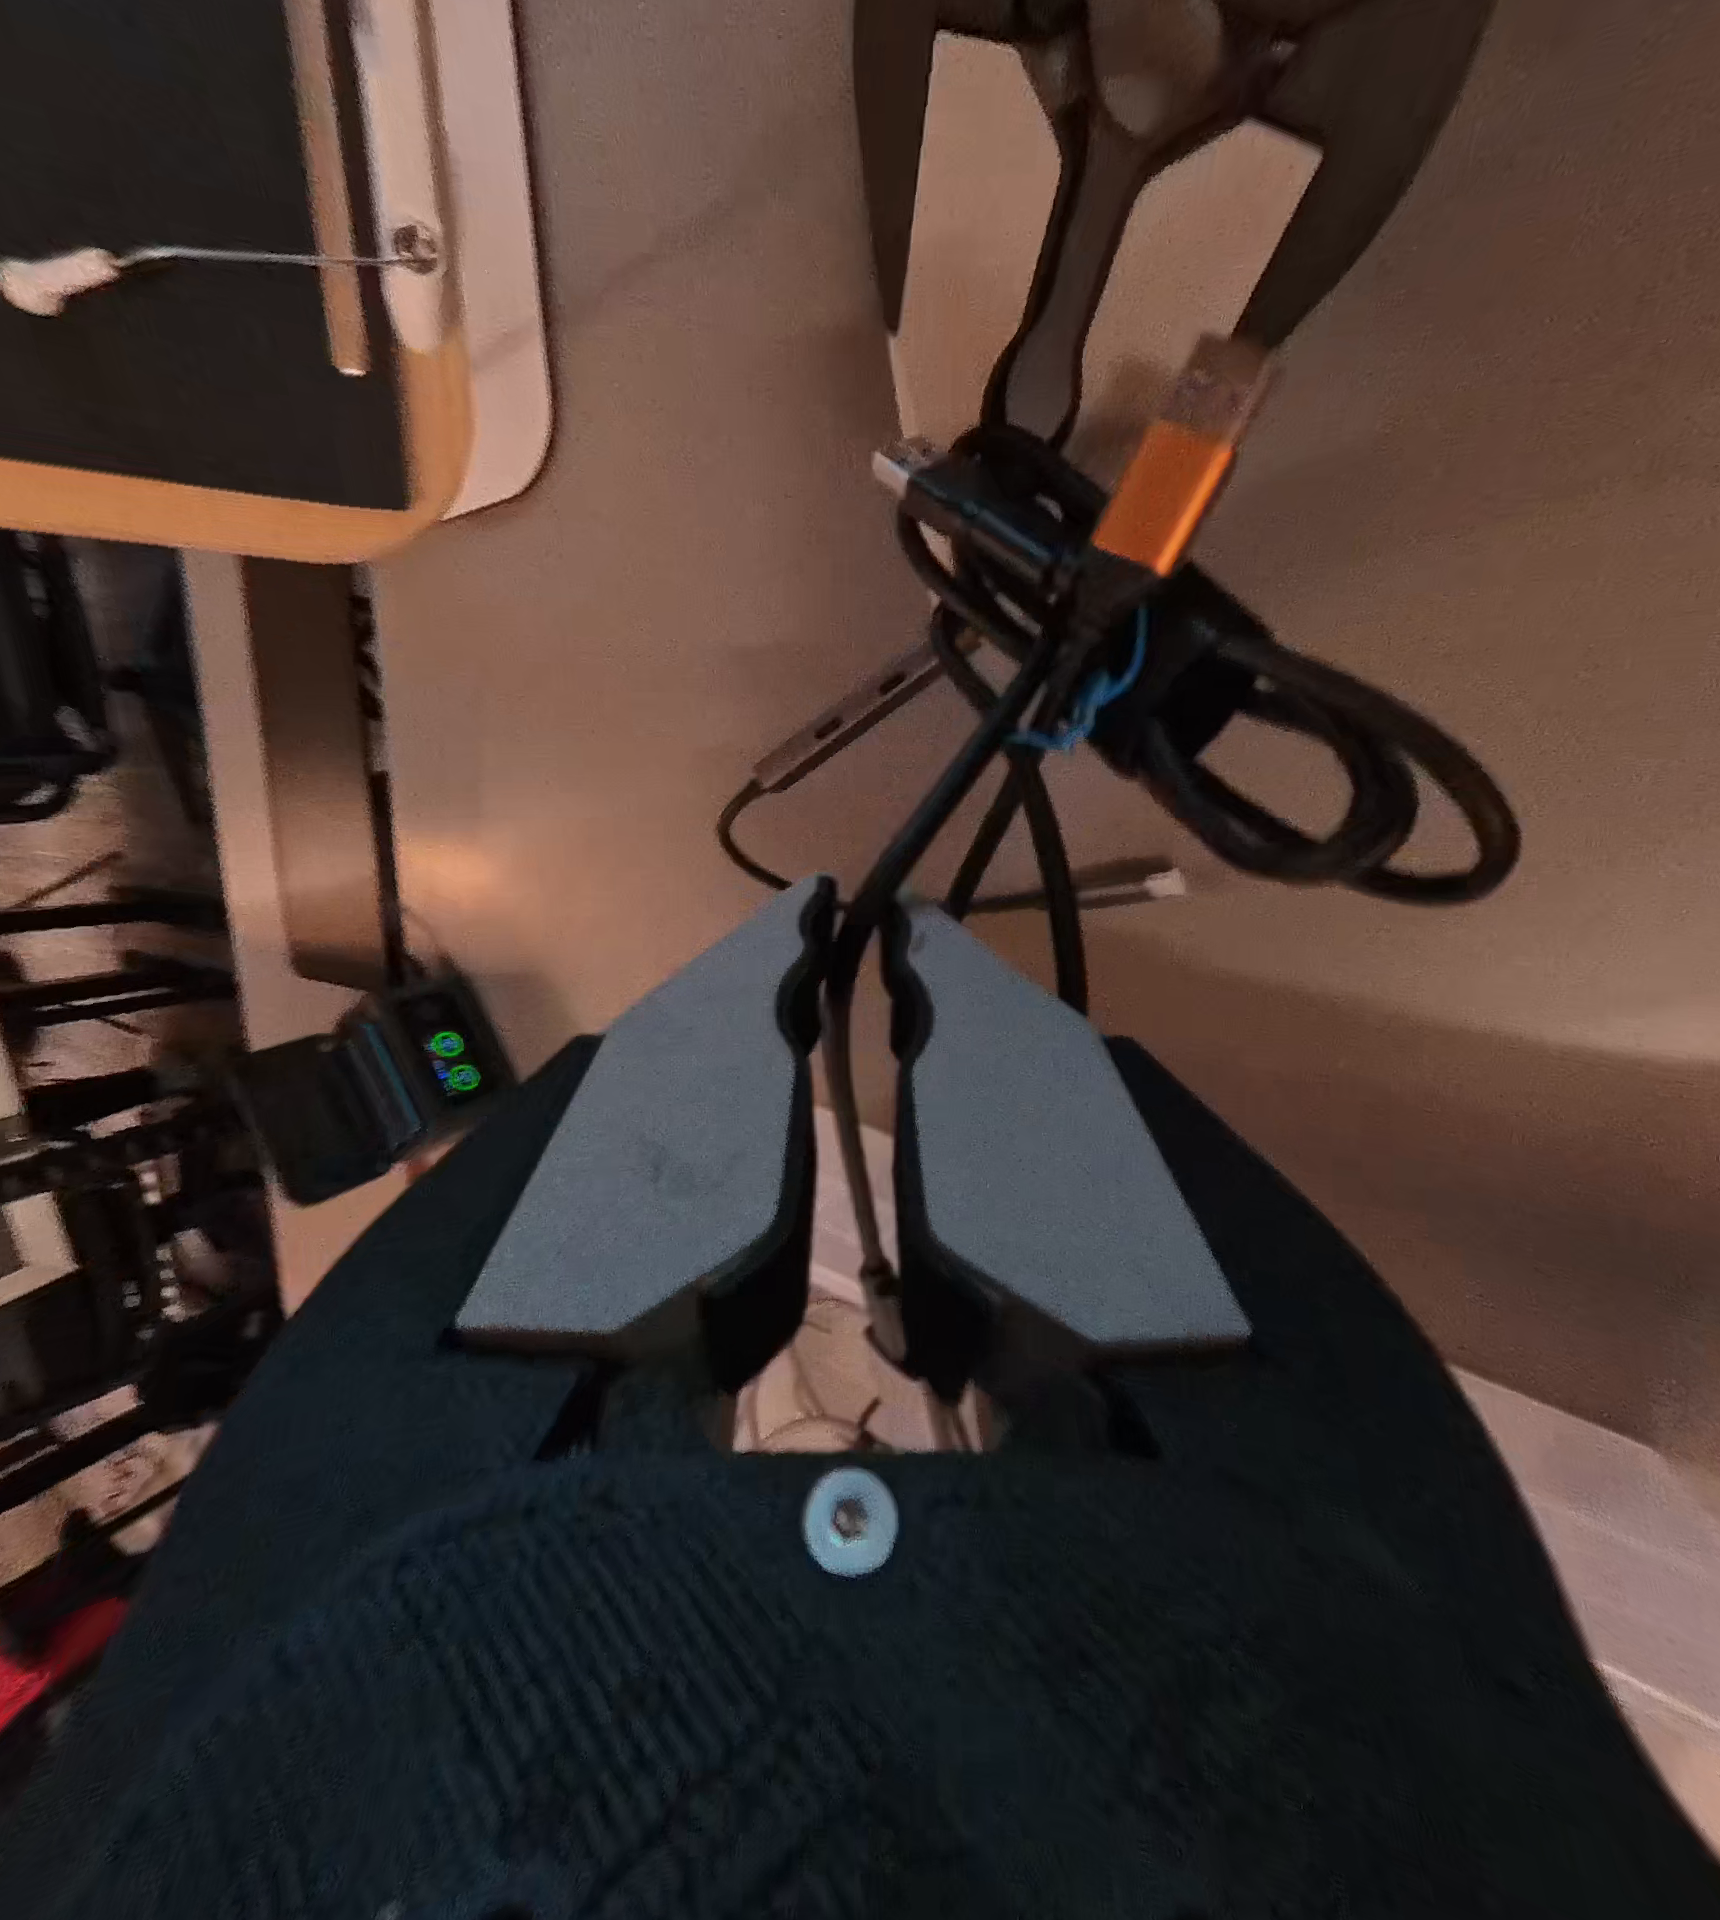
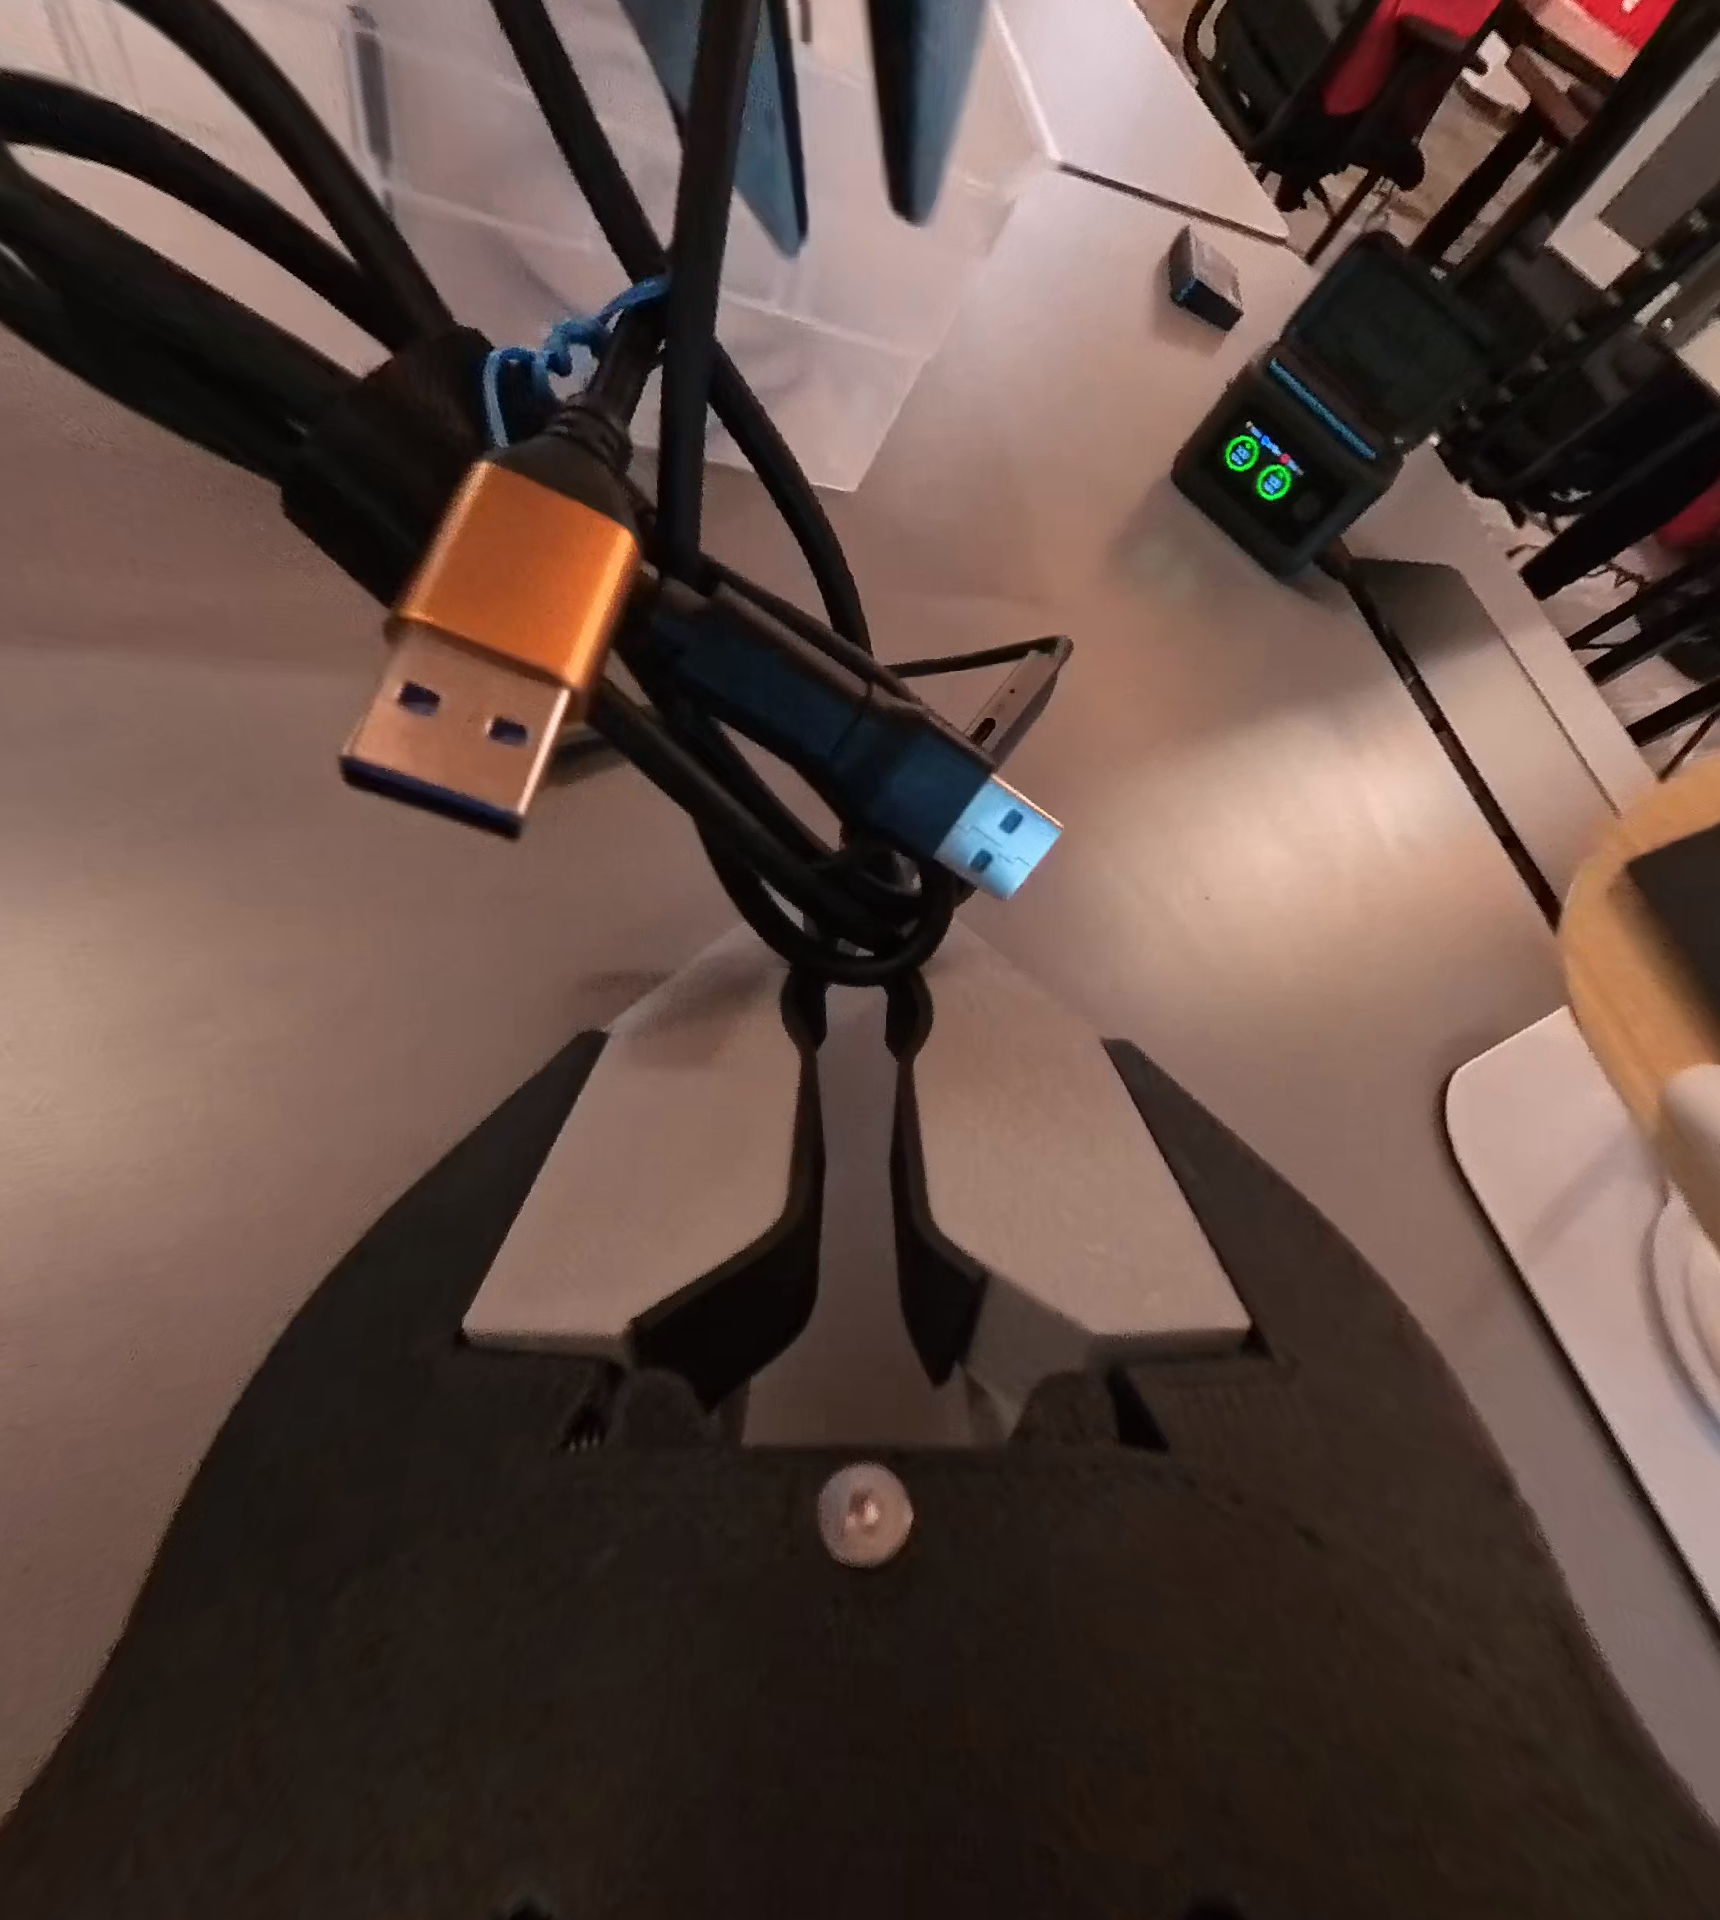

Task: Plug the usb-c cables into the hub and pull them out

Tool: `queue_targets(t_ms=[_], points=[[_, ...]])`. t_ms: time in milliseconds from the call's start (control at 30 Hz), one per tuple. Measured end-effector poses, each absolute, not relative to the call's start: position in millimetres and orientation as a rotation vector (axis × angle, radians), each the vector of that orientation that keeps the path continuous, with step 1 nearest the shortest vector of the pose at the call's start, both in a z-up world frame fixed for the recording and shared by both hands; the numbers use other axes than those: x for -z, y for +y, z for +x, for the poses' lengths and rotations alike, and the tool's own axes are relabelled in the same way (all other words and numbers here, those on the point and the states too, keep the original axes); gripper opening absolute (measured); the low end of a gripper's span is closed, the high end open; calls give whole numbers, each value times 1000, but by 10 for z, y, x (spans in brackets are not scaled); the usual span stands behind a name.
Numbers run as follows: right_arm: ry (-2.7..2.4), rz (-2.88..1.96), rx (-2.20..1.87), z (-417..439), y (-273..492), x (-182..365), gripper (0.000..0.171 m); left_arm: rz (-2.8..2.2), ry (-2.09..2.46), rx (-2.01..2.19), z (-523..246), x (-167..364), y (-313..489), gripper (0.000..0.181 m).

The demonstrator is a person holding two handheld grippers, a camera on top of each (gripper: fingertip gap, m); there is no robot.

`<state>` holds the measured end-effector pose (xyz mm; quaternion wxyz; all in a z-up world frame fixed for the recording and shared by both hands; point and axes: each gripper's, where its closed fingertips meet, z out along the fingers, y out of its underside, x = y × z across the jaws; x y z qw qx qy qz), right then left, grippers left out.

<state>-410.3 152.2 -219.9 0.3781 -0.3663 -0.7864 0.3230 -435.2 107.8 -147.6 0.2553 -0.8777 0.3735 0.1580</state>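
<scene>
A: Your left claw (image 1: 854, 935) is pinched onto a thin black cable (image 1: 949, 790), low in the middle of the left wrist view. The cable runs up from the tips into a tangled bundle of black cables (image 1: 1334, 769) hanging in the air.

B: And your right claw (image 2: 854, 987)?

A: In its own view it is squeezed on a loop of thin black cable (image 2: 835, 935) at the tips, in the middle of the frame. In the left wrist view you see the right claw coming down from the top, with the bundle hanging off it.

B: What plugs can you see?

A: A plug with an orange shell (image 2: 523, 582) sticks out left of center in the right wrist view. A black plug with a silver tip (image 2: 939, 790) points to the right, just beside it. A thin blue tie (image 2: 544, 353) sits at the bundle above the orange plug.

B: Where is the hub?

A: The grey hub (image 1: 845, 717) lies on the surface (image 1: 627, 675) under the bundle, in the middle of the left wrist view. I cannot tell if any cable is plugged into it.

B: Anything else?

A: A small dark box with green lit rings (image 2: 1282, 457) stands on the surface at the upper right of the right wrist view. A wood-rimmed dark board (image 1: 160, 312) fills the upper left of the left wrist view.
</scene>
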Motion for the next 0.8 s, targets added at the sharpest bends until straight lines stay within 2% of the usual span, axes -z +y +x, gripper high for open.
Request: queue_targets(t_ms=[100,267,700,800], points=[[-2034,-878,-770,-4079,1461,2215,3,-2426,1053,-386,-4238,1558,1101,16],[-2053,-889,-763,-4065,1479,2255,4,-2499,1203,-355,-4095,1736,1070,7],[-2088,-942,-804,-4055,1488,2309,4,-2513,1235,-331,-4034,1601,1067,15],[-2086,-941,-806,-4049,1484,2296,3,-2514,1244,-302,-3987,1568,1067,8]])
